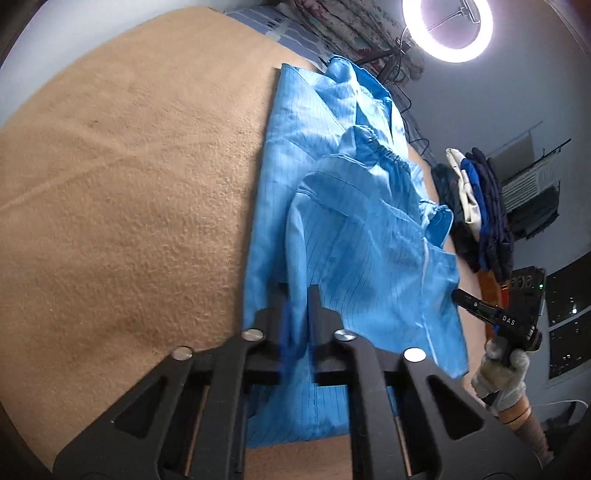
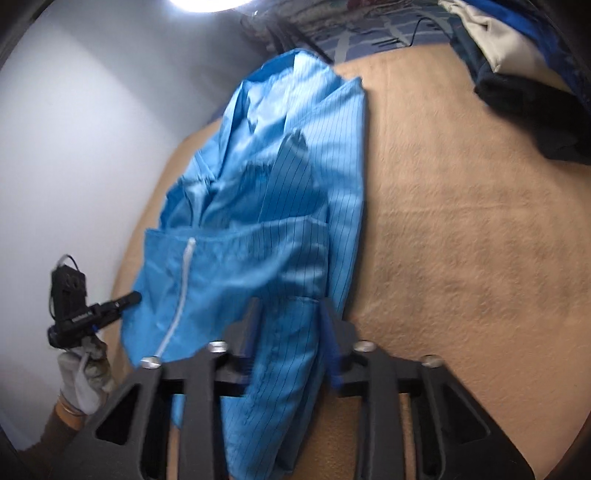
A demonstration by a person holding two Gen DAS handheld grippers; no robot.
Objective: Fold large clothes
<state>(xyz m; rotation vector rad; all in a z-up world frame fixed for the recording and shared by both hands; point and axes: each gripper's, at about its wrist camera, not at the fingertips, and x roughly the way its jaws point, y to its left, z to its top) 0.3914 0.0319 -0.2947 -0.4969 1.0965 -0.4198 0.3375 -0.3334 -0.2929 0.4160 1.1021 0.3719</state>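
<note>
Two grippers are on the blue garment (image 1: 332, 229) at once, and I read both as clamped on cloth. Through the left wrist camera, my left gripper (image 1: 298, 306) has its jaws drawn to a narrow gap with a fold of the blue fabric pinched upright between them; the cloth rises from the fingers and spreads away across the tan blanket (image 1: 129, 177). Through the right wrist camera, my right gripper (image 2: 291, 317) has its jaws a little wider apart, yet they too are filled with a bunched band of the same fabric that runs down between the fingers toward the lens.

The garment is a thin-striped blue coat with a white zip (image 2: 181, 291) and gathered elastic cuffs (image 1: 391, 157). It lies lengthwise on the blanket, rumpled, with its near hem lifted where the grippers hold it.

Each camera also catches the other tool from the side. The right gripper (image 1: 461, 297) shows at the garment's edge, with its tip touching the cloth, carried by a gloved hand (image 1: 502, 373). The left gripper (image 2: 129, 297) likewise meets the opposite edge, under another gloved hand (image 2: 83, 376).

A pile of dark and white clothes (image 1: 476, 206) sits at the far side of the blanket, apart from the coat. A ring light (image 1: 447, 29) glows above.
</note>
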